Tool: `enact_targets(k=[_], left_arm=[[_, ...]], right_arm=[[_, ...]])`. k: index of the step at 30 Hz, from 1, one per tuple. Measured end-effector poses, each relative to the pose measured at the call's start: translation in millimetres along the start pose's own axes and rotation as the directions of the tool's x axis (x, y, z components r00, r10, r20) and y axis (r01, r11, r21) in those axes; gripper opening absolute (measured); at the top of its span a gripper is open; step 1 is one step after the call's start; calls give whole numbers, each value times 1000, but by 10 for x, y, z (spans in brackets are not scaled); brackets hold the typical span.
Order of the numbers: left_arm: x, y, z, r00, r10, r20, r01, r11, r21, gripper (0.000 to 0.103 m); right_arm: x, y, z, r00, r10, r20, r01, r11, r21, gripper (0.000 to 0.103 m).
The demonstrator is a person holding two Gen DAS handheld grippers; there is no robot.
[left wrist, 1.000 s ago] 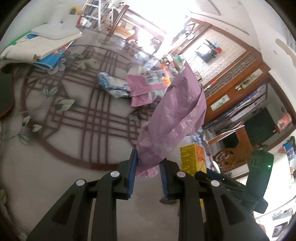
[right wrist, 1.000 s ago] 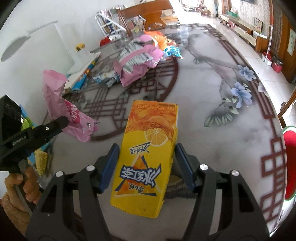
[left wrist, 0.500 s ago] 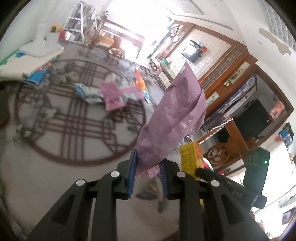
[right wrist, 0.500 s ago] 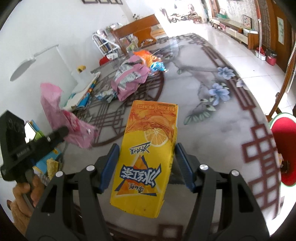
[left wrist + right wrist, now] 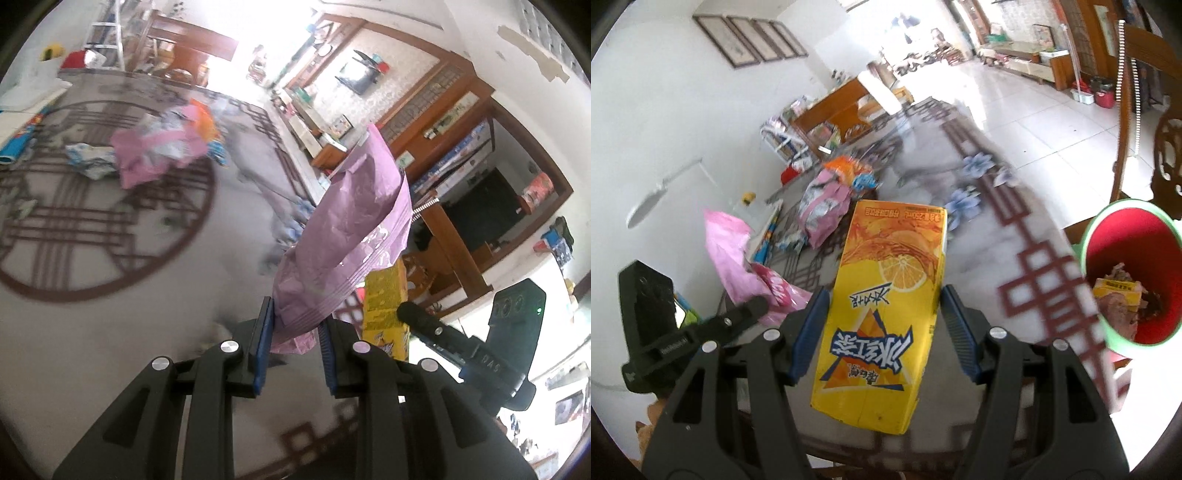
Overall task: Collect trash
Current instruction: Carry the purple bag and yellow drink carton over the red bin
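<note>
The yellow carton (image 5: 882, 306) is clamped between the fingers of the right gripper (image 5: 882, 328); the pink wrapper (image 5: 347, 243) is pinched between the fingers of the left gripper (image 5: 295, 345). Since a second ago both loads have swung away from the heap of remaining trash (image 5: 834, 192), which now lies far off at 11 o'clock on the surface (image 5: 982, 258), and a red-lined bin (image 5: 1134, 273) has come into the right view at 3 o'clock, already holding a carton and scraps. This suggests the carry is nearly over and the drop is the next step. In the left view the bin is not visible; the wrapper hides much of the carton, and the surface pattern is smeared by motion blur. The bin's right rim is cut off by the edge.
</note>
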State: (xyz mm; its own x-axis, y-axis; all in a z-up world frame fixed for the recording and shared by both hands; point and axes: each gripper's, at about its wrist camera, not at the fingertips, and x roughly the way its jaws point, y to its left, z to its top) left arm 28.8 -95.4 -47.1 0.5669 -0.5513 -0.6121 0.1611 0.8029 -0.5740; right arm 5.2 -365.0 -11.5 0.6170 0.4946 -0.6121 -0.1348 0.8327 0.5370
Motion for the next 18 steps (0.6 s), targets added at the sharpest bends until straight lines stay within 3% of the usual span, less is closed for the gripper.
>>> enact_targets(k=[8,18], left_arm=[[491,-497,-69,993,-65,-99,72,995,67,21],[1081,-1055,28,979,-109,-174,135,980,147,21]], right_arm=[[-368,-577,63,995,-54,81,45,992,114,61],[-799,-1492,40,970,-196,141,151,949,277,61]])
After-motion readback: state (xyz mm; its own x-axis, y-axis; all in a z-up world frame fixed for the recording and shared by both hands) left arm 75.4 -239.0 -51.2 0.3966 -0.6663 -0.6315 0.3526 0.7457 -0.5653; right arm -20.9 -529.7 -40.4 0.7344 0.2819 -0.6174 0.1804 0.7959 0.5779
